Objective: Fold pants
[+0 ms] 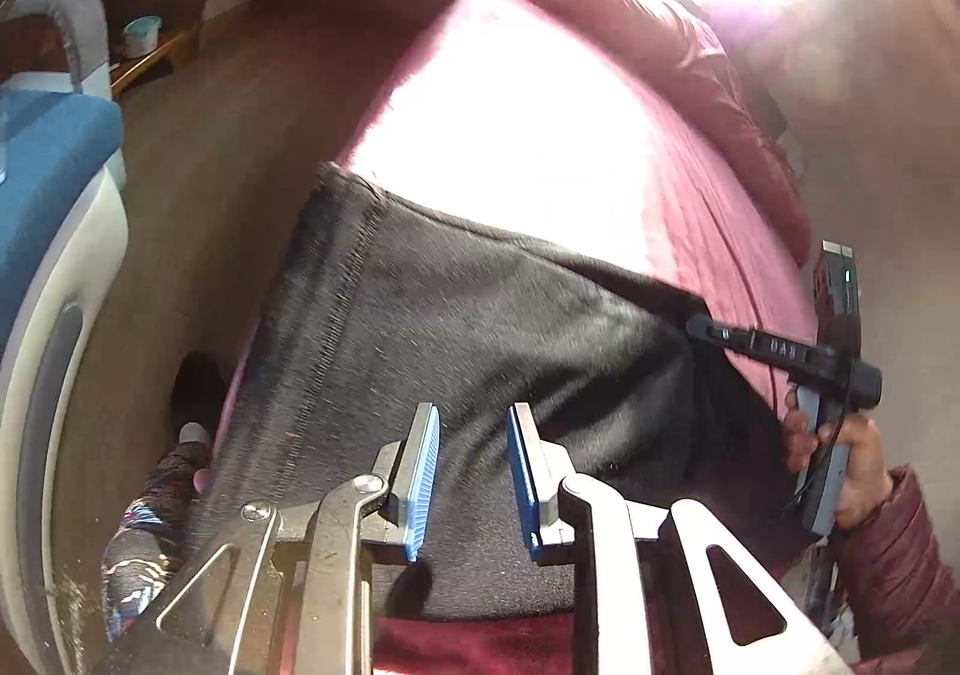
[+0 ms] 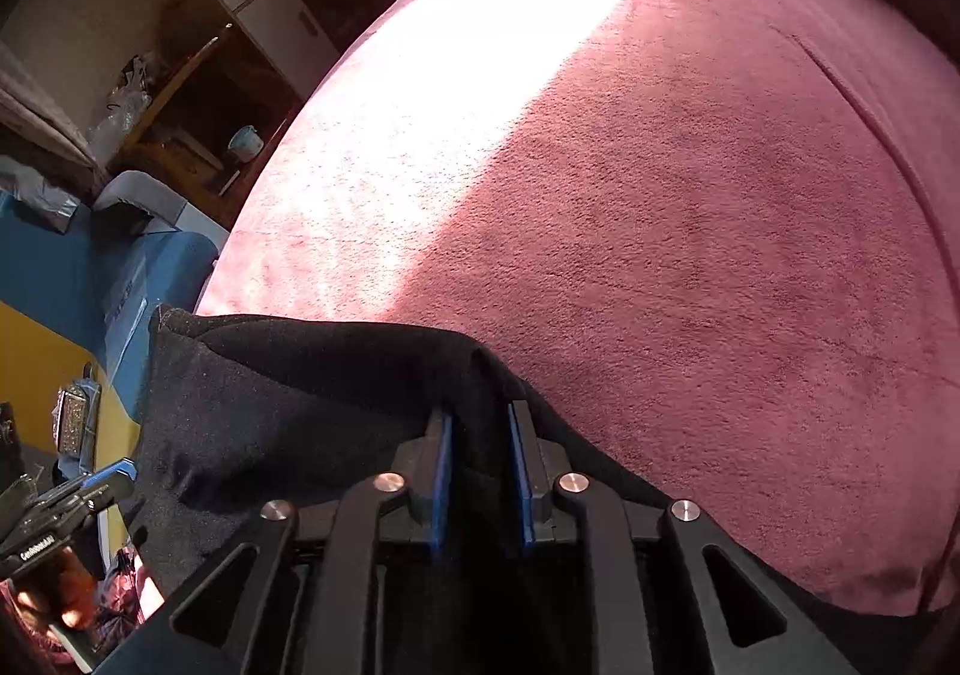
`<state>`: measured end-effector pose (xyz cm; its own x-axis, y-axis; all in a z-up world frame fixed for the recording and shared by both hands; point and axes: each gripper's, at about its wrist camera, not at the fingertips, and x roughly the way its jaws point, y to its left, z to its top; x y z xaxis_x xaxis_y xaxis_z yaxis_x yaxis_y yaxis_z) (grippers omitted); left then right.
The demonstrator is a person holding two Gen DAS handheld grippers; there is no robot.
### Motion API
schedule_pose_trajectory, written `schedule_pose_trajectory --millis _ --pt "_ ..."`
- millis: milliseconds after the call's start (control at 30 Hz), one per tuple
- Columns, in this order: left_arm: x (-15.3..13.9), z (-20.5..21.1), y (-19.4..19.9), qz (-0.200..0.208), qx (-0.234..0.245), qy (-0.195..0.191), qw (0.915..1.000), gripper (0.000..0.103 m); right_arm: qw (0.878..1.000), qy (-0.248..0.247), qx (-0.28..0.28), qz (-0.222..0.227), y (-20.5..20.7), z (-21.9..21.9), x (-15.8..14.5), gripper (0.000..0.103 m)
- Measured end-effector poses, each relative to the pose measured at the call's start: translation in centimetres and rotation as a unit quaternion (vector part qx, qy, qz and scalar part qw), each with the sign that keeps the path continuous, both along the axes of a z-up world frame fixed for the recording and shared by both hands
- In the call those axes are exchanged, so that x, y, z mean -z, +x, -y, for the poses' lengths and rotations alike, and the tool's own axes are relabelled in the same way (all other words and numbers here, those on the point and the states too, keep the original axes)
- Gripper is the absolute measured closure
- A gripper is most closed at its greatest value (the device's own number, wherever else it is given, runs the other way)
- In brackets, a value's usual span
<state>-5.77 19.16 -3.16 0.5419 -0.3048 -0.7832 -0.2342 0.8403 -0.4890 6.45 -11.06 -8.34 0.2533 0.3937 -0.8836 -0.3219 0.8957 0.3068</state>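
While black pants lie on bed — left tool spread above them, nothing pinched; fabric bunched between right tool pads, grip cannot be told.

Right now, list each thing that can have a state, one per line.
black pants: lying on the bed, partly bunched near the right gripper.
left gripper: open above the pants, nothing between its pads.
right gripper: open, pants fabric between its pads.
bed cover: spread flat.
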Motion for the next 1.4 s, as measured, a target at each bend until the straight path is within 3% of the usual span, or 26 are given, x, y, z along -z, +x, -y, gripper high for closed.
schedule_pose_trajectory --millis 133,267,400,467,567,700,767,867,967,1033,1133,1233,1300,1400 --pt "-2.1 -4.6 -2.5 0.017 -0.06 0.014 0.998 0.078 0.999 0.024 0.022 0.032 -2.5 2.1 -2.7 0.062" --pt "-2.8 -6.2 -3.6 0.024 -0.072 0.013 0.997 0.078 0.998 0.041 0.007 0.043 -6.6 2.8 -3.9 0.062" --pt "-2.3 -4.6 -3.6 0.025 -0.036 -0.001 0.9991 0.078 0.999 0.038 0.001 0.028 -10.6 3.7 -2.7 0.062" --pt "-1.6 -1.9 -2.6 0.019 0.0 0.005 0.9998 0.078 0.999 0.023 -0.002 0.023 -12.5 3.9 -1.4 0.062" --pt "0.3 1.4 -1.4 -0.023 0.048 0.055 0.9971 0.078 1.0 0.018 0.015 0.006 -14.7 5.3 0.3 0.062" --pt "4.7 3.3 -0.3 -0.102 0.063 0.111 0.9866 0.078 0.998 0.002 0.054 -0.016 -16.6 7.8 2.8 0.062" --pt "4.8 3.5 -0.1 -0.097 0.056 0.119 0.9866 0.078 0.997 -0.007 0.074 -0.022 -16.9 9.1 4.2 0.062" --pt "4.2 4.0 0.2 -0.099 0.059 0.135 0.9842 0.078 0.995 0.028 0.094 -0.022 -16.8 10.0 4.6 0.062" --pt "2.8 5.1 0.0 -0.083 0.063 0.155 0.9824 0.077 0.993 0.039 0.11 -0.016 -16.7 10.8 3.7 0.062" --pt "1.6 5.9 0.2 -0.055 0.073 0.149 0.9846 0.072 0.988 0.072 0.138 -0.01 -16.9 12.8 2.7 0.062" --pt "-0.3 7.9 0.5 -0.01 0.1 0.13 0.9864 0.064 0.972 0.113 0.207 0.006 -17.8 17.9 1.4 0.062" --pt "-1.3 10.3 1.4 0.011 0.13 0.105 0.9858 0.063 0.943 0.148 0.296 0.018 -19.6 24.6 0.9 0.062" --pt "-1.3 12.0 2.5 0.015 0.152 0.087 0.9845 0.063 0.914 0.163 0.369 0.026 -21.6 29.7 1.0 0.062" --pt "-0.8 14.4 3.6 0.01 0.175 0.072 0.9819 0.063 0.858 0.192 0.475 0.034 -24.9 36.8 1.5 0.06"
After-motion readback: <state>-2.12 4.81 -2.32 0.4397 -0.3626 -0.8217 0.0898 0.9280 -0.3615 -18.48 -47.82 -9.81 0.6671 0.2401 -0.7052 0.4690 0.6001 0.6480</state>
